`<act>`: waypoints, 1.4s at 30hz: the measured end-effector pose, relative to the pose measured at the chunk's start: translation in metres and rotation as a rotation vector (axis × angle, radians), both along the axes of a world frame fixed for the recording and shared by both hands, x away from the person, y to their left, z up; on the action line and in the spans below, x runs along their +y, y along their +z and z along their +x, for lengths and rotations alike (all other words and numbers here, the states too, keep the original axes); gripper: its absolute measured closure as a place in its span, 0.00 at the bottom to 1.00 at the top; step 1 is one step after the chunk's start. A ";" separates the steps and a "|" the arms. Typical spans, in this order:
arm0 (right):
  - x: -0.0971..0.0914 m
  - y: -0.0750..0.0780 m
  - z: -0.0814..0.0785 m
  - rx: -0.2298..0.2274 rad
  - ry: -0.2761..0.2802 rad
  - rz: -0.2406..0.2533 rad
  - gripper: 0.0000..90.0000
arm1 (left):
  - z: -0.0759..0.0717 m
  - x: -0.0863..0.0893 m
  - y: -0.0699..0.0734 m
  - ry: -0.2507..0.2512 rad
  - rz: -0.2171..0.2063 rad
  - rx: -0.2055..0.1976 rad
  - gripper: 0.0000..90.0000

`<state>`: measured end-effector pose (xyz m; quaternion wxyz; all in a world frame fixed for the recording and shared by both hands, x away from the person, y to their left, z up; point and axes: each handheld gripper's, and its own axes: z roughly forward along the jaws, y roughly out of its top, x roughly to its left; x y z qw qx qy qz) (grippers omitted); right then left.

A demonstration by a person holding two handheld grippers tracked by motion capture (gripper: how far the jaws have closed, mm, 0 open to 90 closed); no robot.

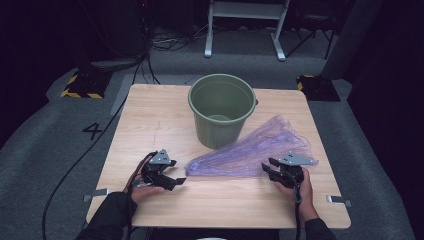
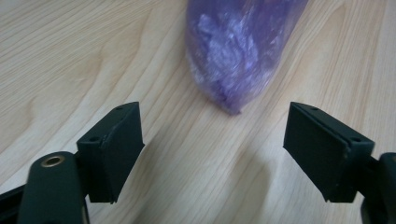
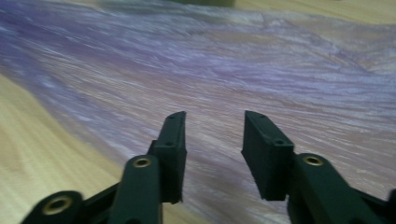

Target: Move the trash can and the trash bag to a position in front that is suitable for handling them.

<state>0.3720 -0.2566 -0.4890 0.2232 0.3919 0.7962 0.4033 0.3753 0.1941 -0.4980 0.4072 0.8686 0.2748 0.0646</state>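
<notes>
1. Dark studio flooring is surrounding your light wooden table (image 1: 150, 115), with black cables trailing across the grey carpet on the far left.
2. You are working beside a green plastic bucket (image 1: 222, 109), which is standing upright at the far middle of the table.
3. You are dealing with a crumpled purple plastic bag (image 1: 250, 147), which is lying flat on the wood just near and right of the bucket, fanning wide toward the far right and narrowing to a bunched tip at the left.
4. You are holding the left gripper (image 1: 172, 176) near the left of the table, pointing right at that bunched tip.
5. Its jaws are standing wide apart and are gripping nothing; in the left gripper view the left gripper (image 2: 212, 140) is showing bare wood between its pads, with the bag's tip (image 2: 233, 105) lying just beyond them, not touching.
6. You are holding the right gripper (image 1: 268, 169) at the bag's near right edge.
7. In the right gripper view the right gripper (image 3: 214, 135) is hovering over the purple film (image 3: 224, 70), its jaws partly parted with a clear gap between them and not pinching the plastic.
</notes>
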 end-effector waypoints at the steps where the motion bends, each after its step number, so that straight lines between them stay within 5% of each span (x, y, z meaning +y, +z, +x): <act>1: -0.001 -0.001 0.002 0.003 -0.006 0.004 0.71 | -0.001 0.003 0.000 0.002 0.015 -0.003 0.21; 14: -0.023 -0.012 0.029 0.043 -0.070 0.003 0.85 | -0.012 0.032 -0.003 0.058 0.054 0.000 0.21; 24: -0.024 -0.012 0.045 0.050 -0.085 -0.076 0.85 | -0.020 0.033 -0.006 0.061 0.083 -0.042 0.17; 34: -0.036 -0.012 0.062 -0.011 -0.155 -0.159 0.75 | -0.023 0.027 -0.006 0.092 0.100 -0.052 0.15; 38: -0.036 -0.007 0.059 -0.021 -0.141 -0.148 0.71 | -0.022 0.026 -0.007 0.085 0.101 -0.054 0.15; 42: -0.037 0.006 0.049 -0.040 -0.097 -0.084 0.55 | -0.022 0.026 -0.007 0.083 0.101 -0.053 0.15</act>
